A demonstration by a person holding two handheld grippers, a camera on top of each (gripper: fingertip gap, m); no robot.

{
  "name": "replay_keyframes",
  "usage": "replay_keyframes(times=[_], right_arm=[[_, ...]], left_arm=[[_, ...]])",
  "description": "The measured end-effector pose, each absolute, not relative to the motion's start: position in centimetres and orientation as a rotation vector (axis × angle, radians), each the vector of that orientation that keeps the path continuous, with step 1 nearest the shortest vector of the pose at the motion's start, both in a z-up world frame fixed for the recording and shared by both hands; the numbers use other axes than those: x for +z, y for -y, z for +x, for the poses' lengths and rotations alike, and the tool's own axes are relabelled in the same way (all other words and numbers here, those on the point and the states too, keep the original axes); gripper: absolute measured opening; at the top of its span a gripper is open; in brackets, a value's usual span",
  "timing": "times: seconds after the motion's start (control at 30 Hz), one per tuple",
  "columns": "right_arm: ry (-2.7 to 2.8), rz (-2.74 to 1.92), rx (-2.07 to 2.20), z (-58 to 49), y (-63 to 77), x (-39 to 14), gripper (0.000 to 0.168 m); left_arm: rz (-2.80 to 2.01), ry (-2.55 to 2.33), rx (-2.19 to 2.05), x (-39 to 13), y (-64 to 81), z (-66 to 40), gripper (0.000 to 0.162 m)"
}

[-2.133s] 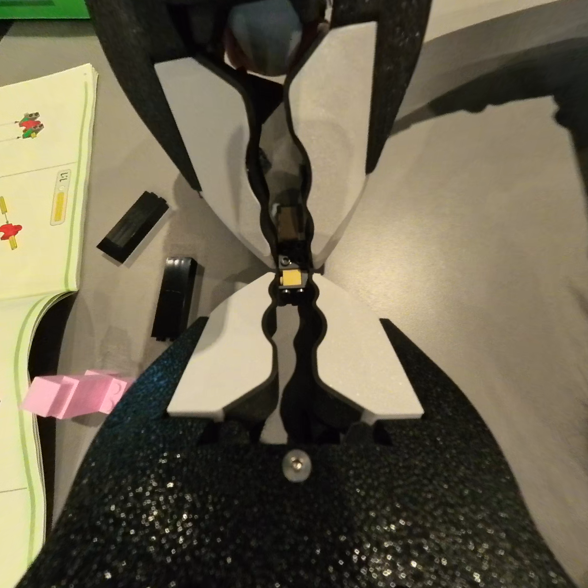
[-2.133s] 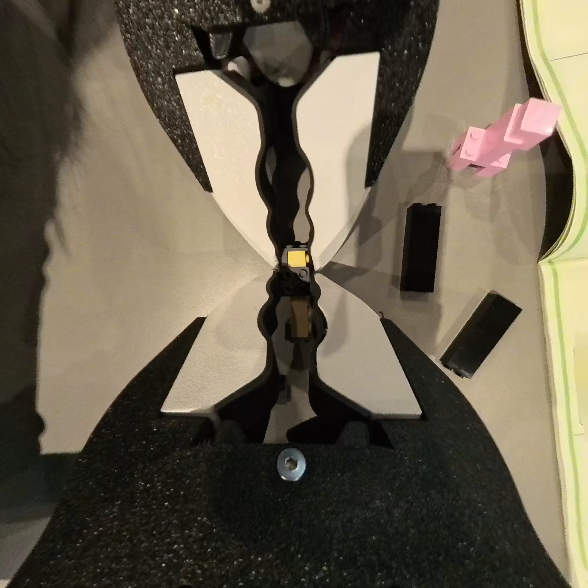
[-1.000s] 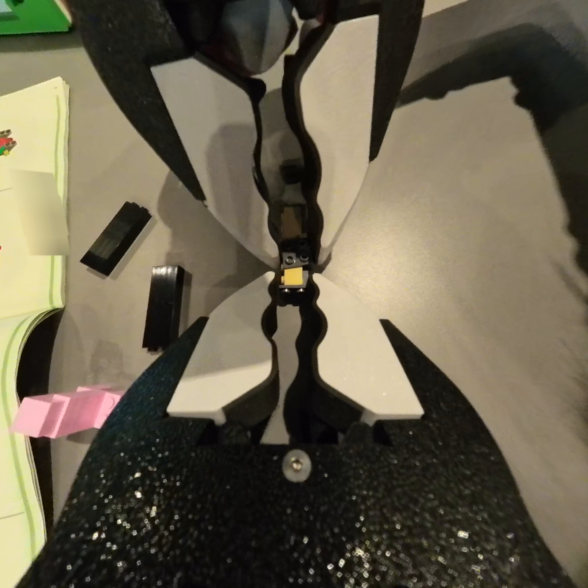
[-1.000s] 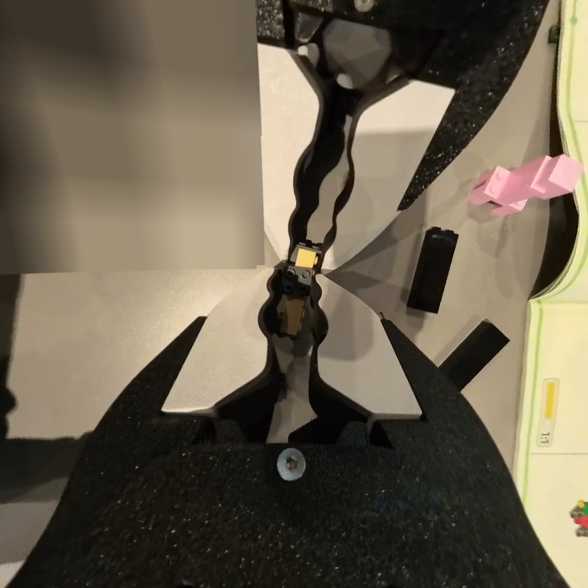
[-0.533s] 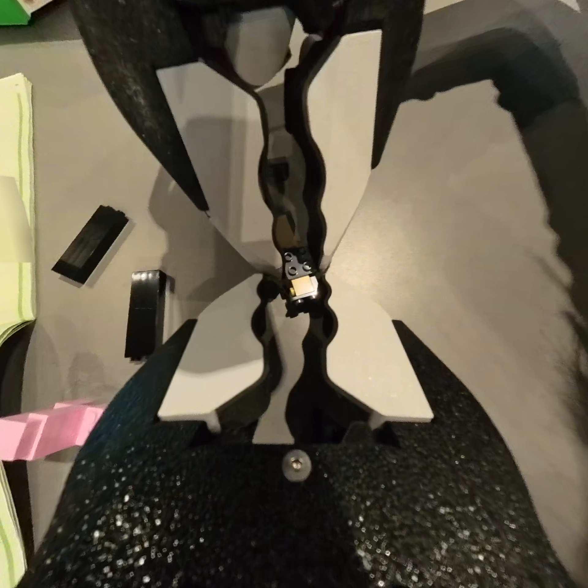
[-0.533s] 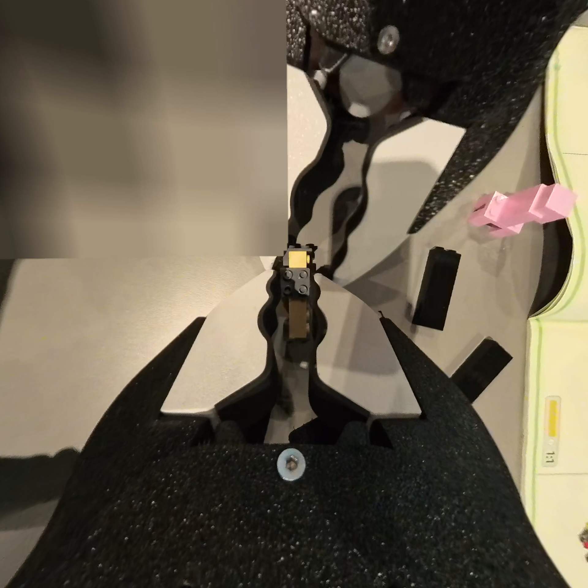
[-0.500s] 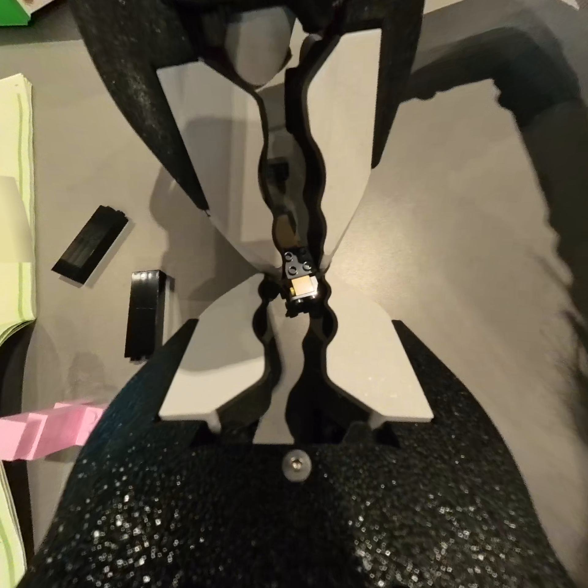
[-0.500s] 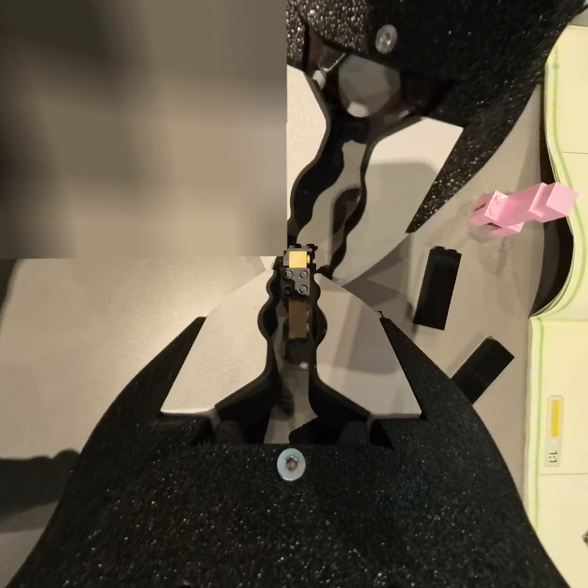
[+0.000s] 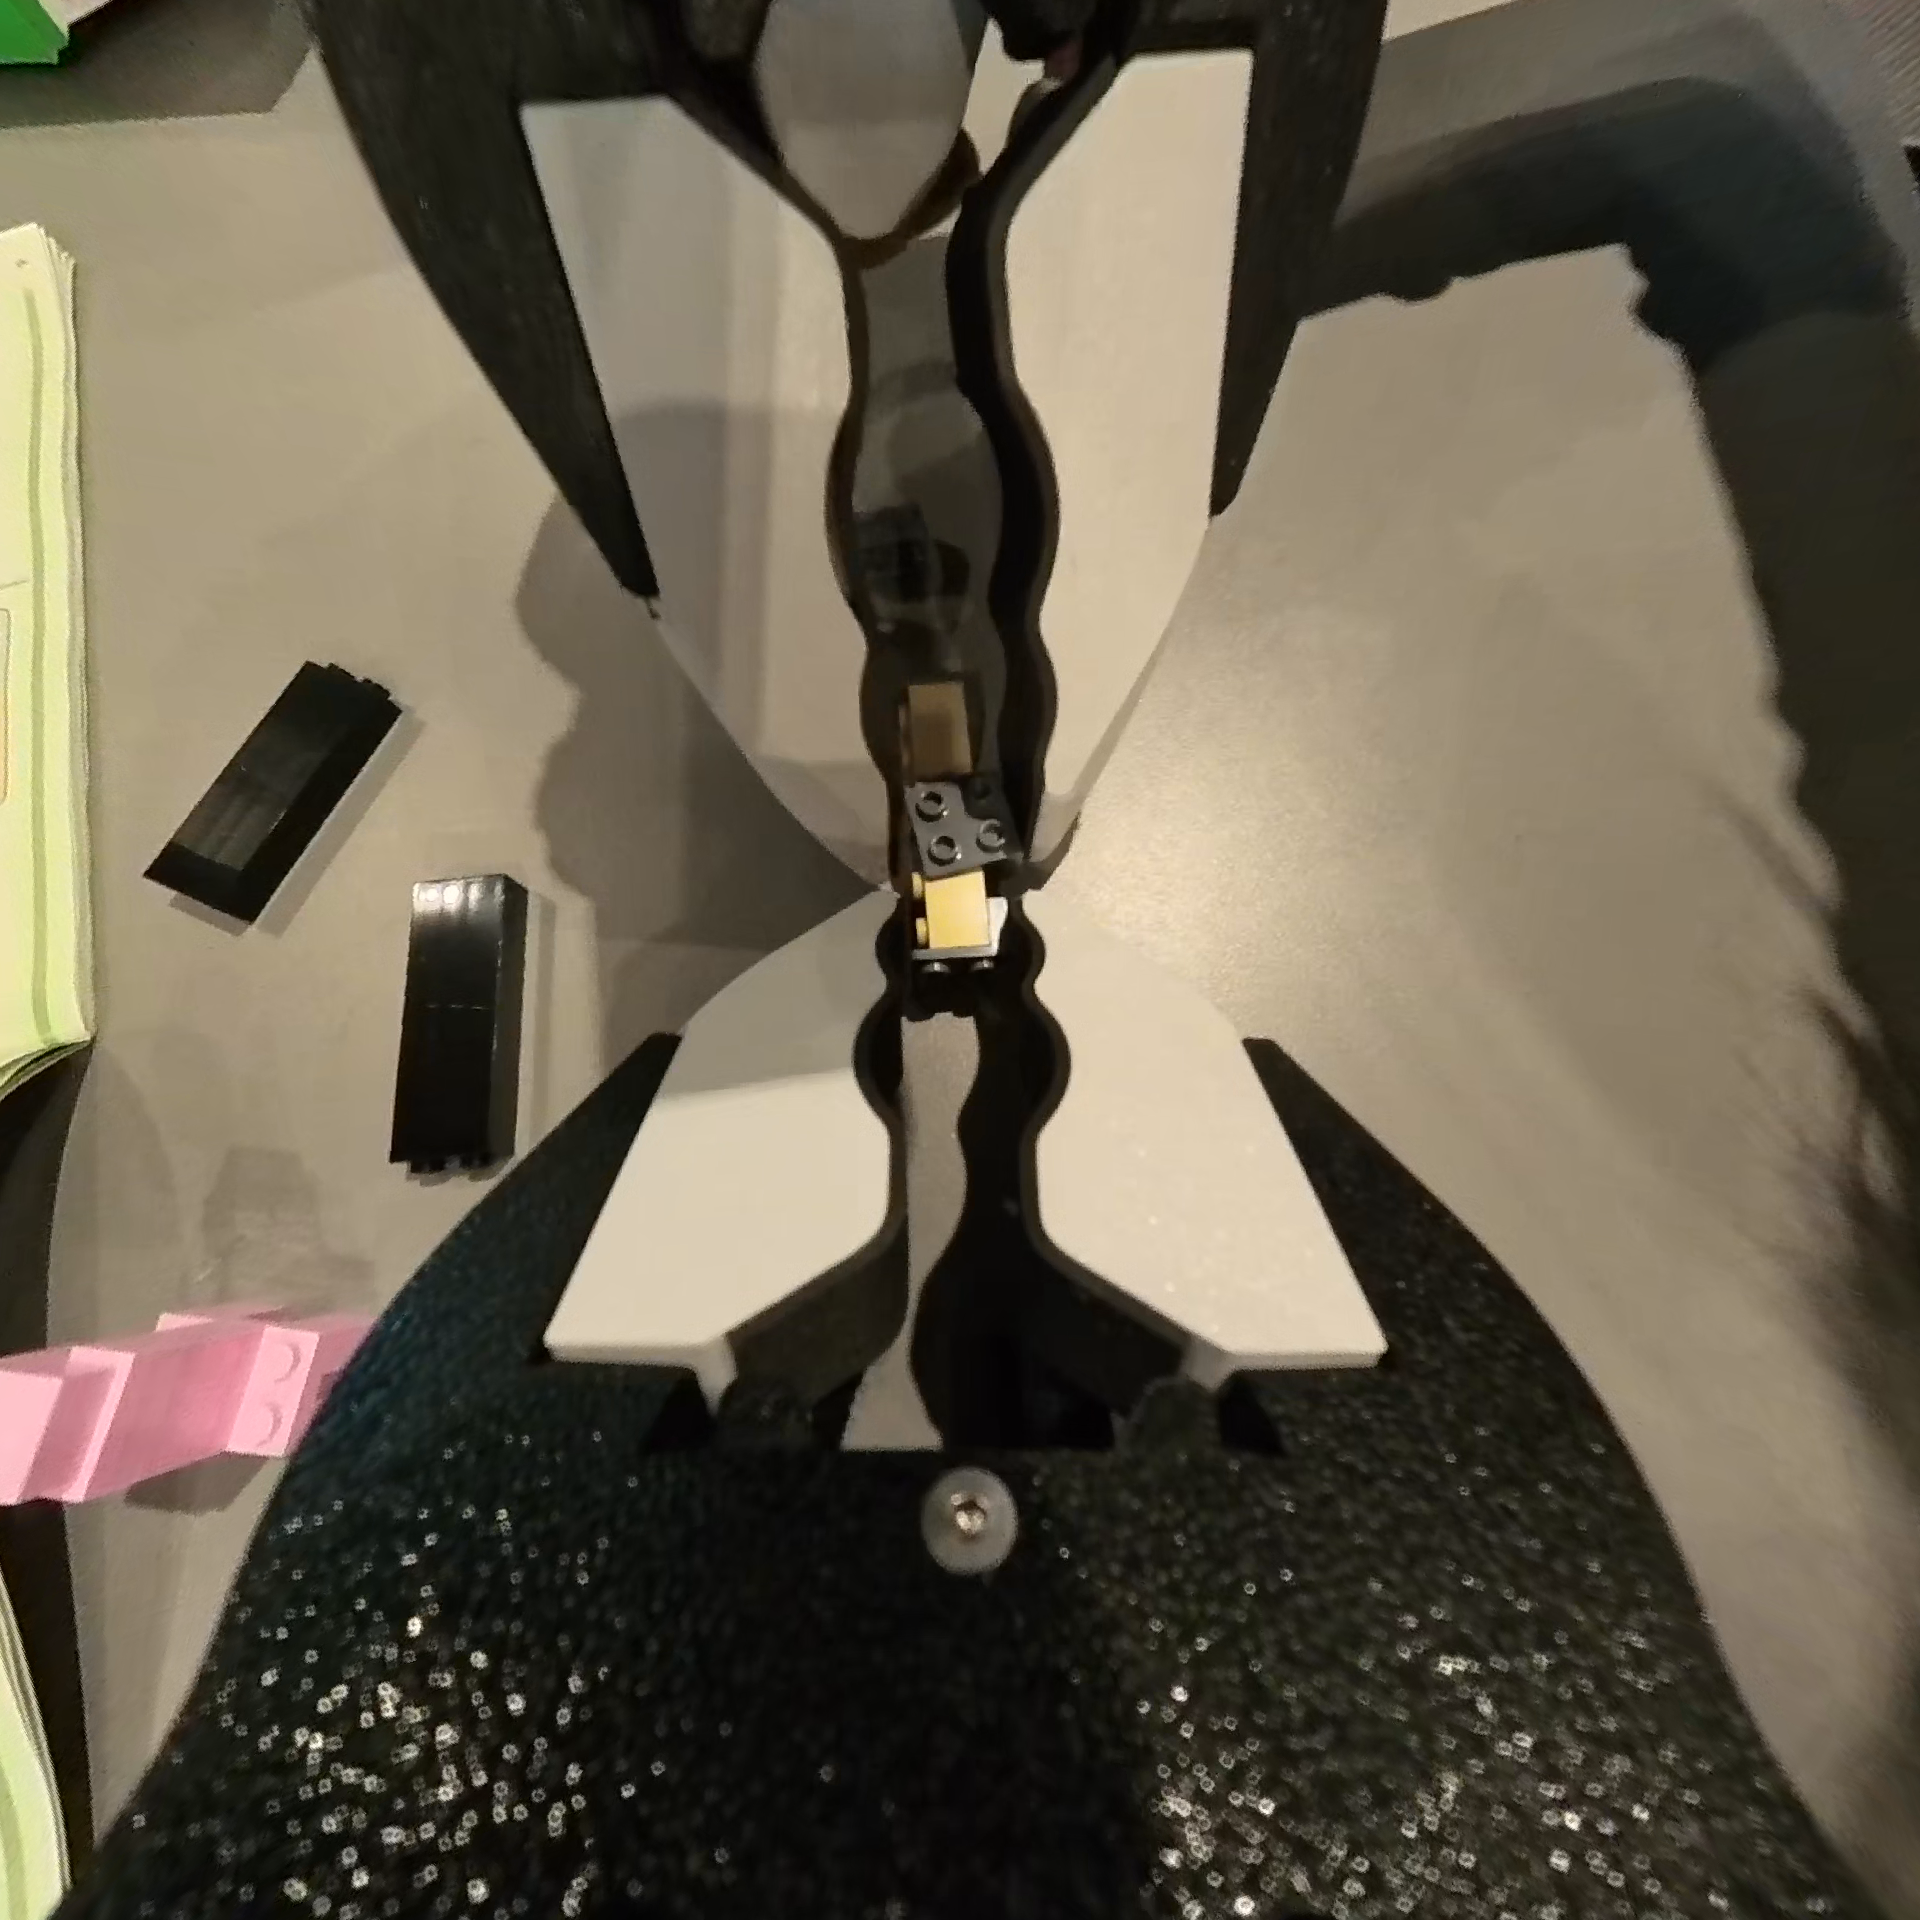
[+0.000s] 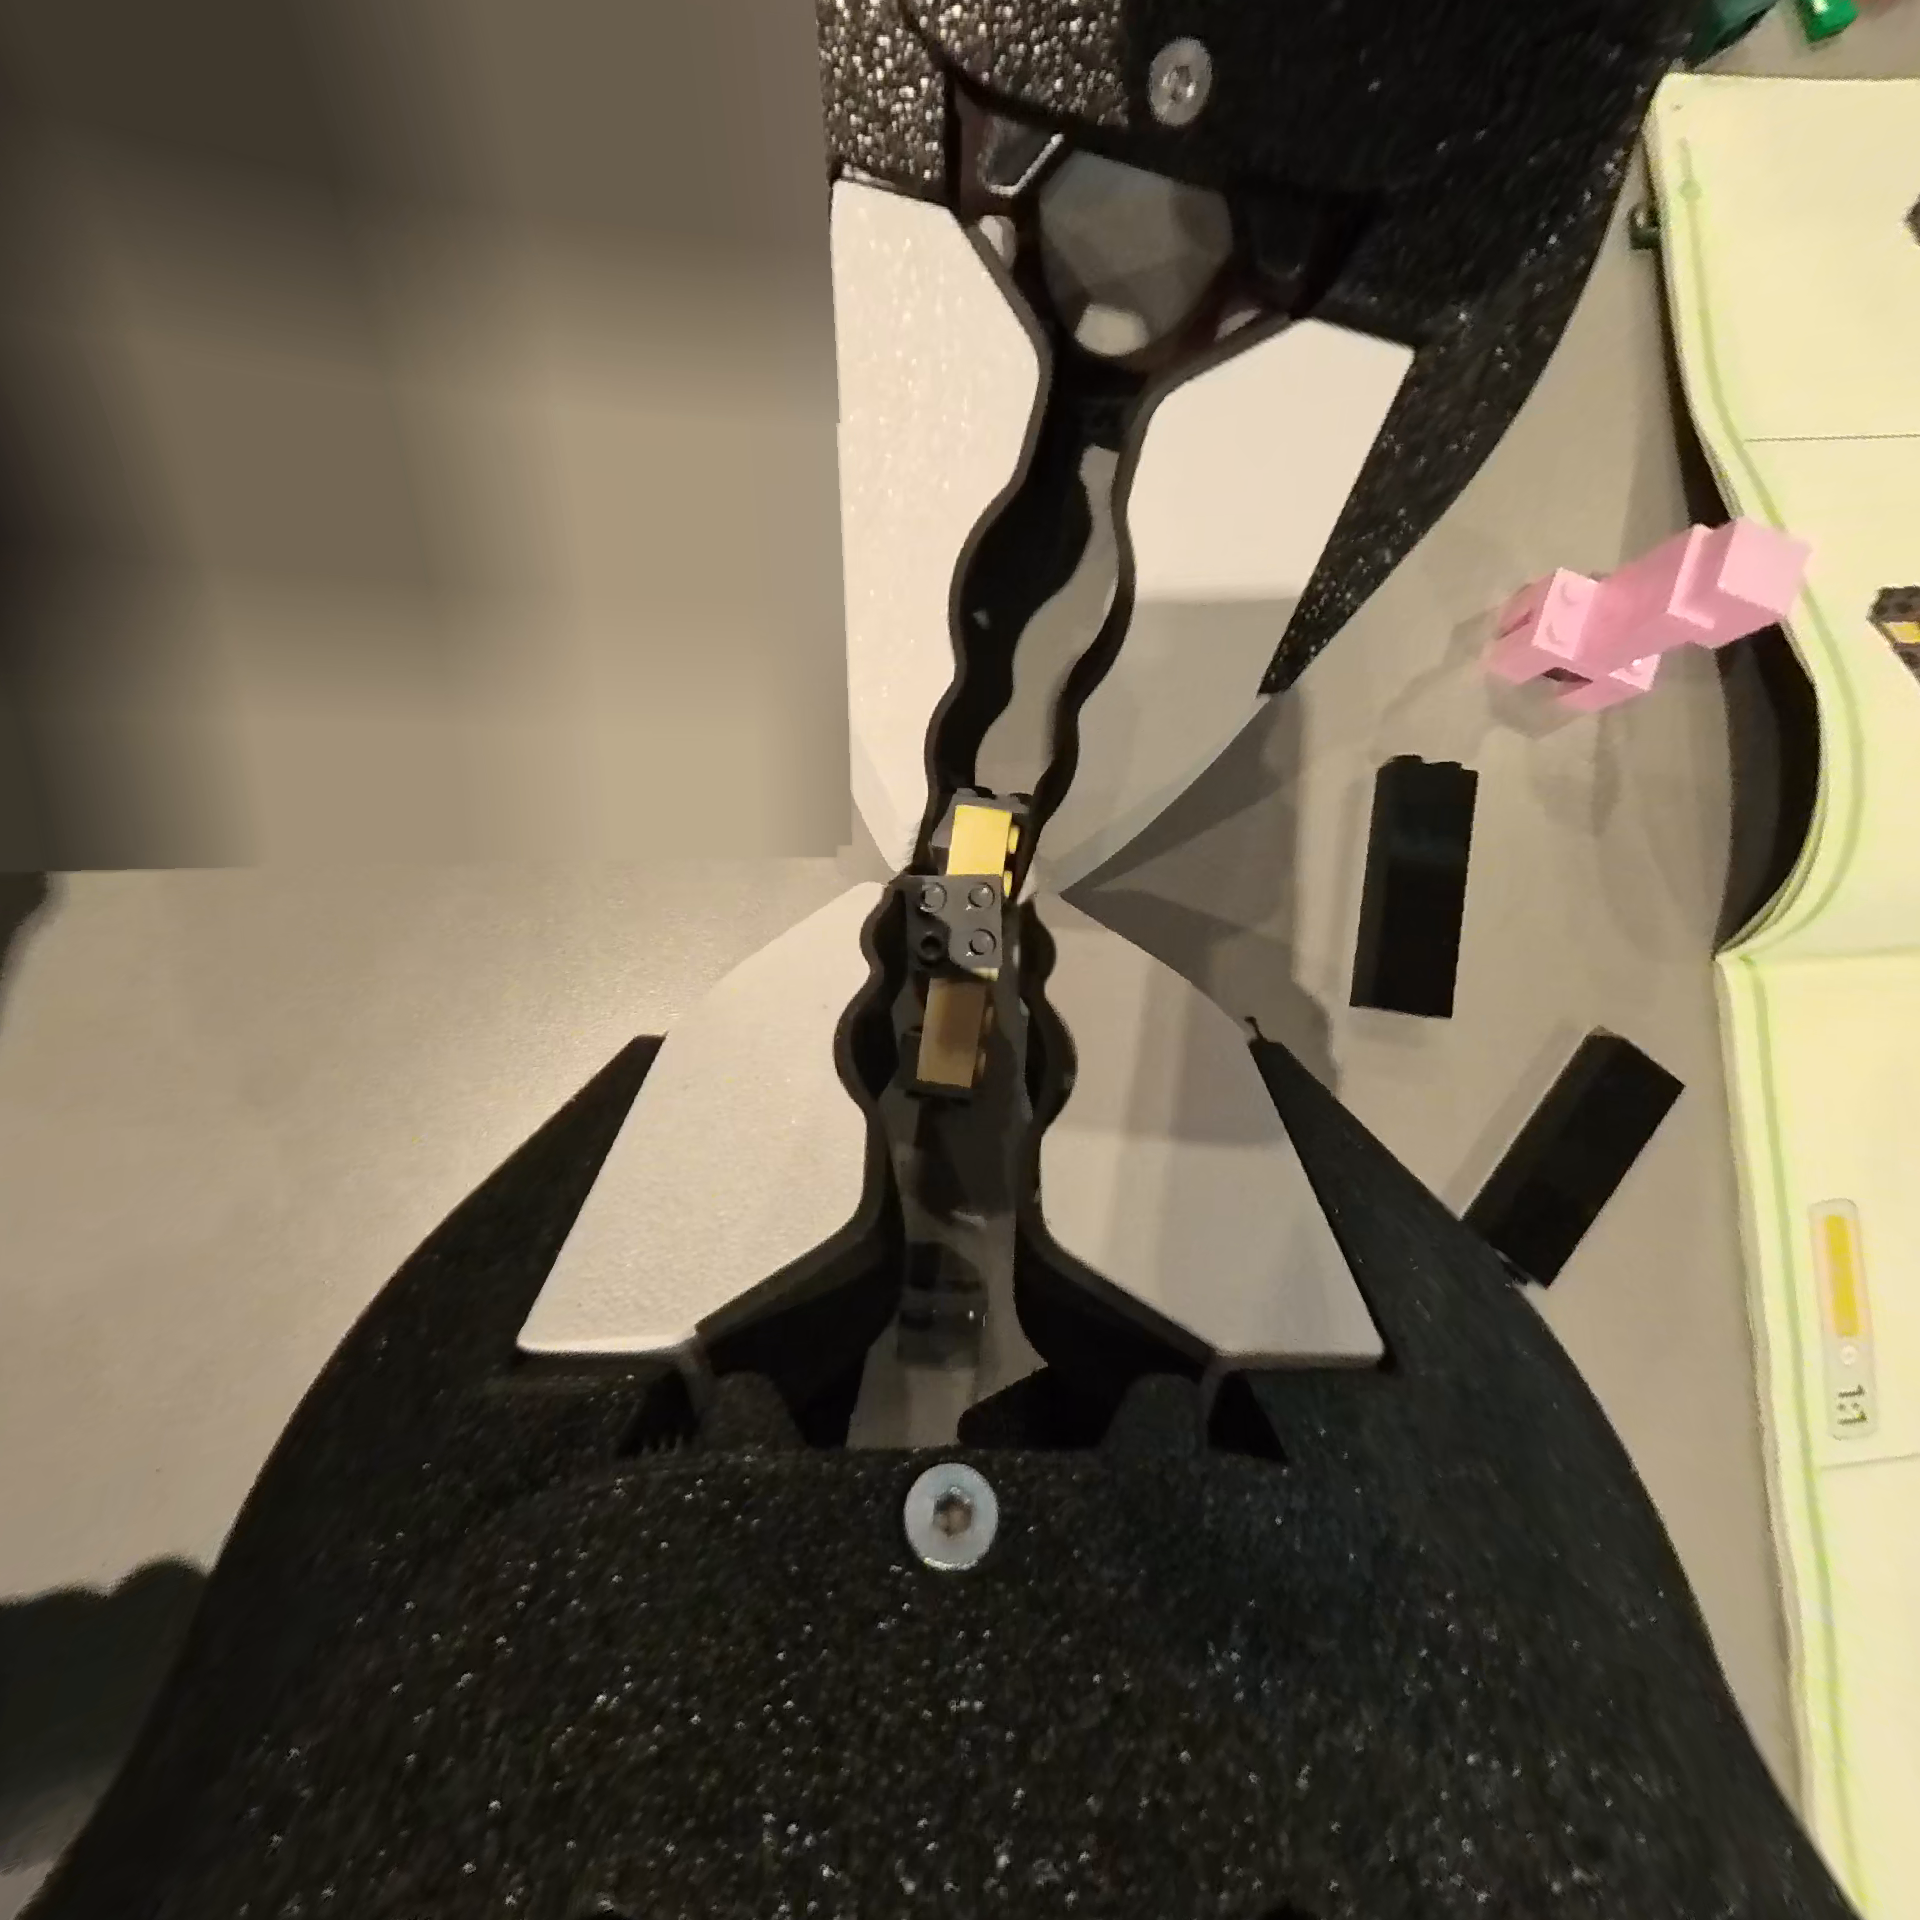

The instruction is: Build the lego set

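Grippers: two, tip to tip over the grey tabletop (image 9: 1455,831); left gripper (image 9: 956,951) and right gripper (image 10: 961,940), each with pale grey fingers edged in wavy black pads.
Left gripper: closed on the small yellow lego block (image 9: 958,912), which sits between its tips.
Right gripper: clamped on the dark grey four-stud lego plate (image 10: 958,923), with a dull gold-brown piece (image 10: 951,1044) behind it in the jaws.
Task pieces: block and plate touch, held above the table between the two grippers (whether they are fully pressed together I cannot tell).
Loose black oblong lego bricks: two, lying flat; upright one (image 9: 457,1023) nearer, slanted one (image 9: 275,795) farther left.
Pink lego assembly (image 9: 177,1392): one, at the near left, partly behind the left gripper's body.
Pale green instruction booklet (image 10: 1818,1039): one.
Only the right view: the booklet's open pages and a blurred patch at far left.
Only the left view: a green corner (image 9: 31,31) at far left.
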State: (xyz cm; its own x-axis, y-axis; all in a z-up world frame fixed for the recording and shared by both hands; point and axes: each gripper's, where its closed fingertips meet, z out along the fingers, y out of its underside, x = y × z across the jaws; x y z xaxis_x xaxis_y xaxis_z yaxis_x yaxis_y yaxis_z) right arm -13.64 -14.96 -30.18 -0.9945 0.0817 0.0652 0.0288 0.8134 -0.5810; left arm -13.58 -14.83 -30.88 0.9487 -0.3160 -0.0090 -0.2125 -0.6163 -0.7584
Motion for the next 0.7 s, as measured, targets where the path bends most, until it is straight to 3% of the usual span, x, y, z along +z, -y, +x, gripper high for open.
replay_keyframes(times=[0.3, 0.6, 0.7], right_arm=[[2.862, -0.131, 0.966, -13.6, 14.7, -29.6, 0.020], [2.790, -0.237, 0.939, -13.2, 13.7, -28.8, 0.031], [2.722, -0.235, 0.942, -12.7, 14.0, -28.1, 0.022]], left_arm=[[-2.257, -0.370, -0.173, -30.9, 14.9, -13.6, 0.035], [-2.257, -0.377, -0.181, -30.9, 15.0, -13.5, 0.039], [-2.257, -0.380, -0.185, -30.9, 15.0, -13.4, 0.040]])
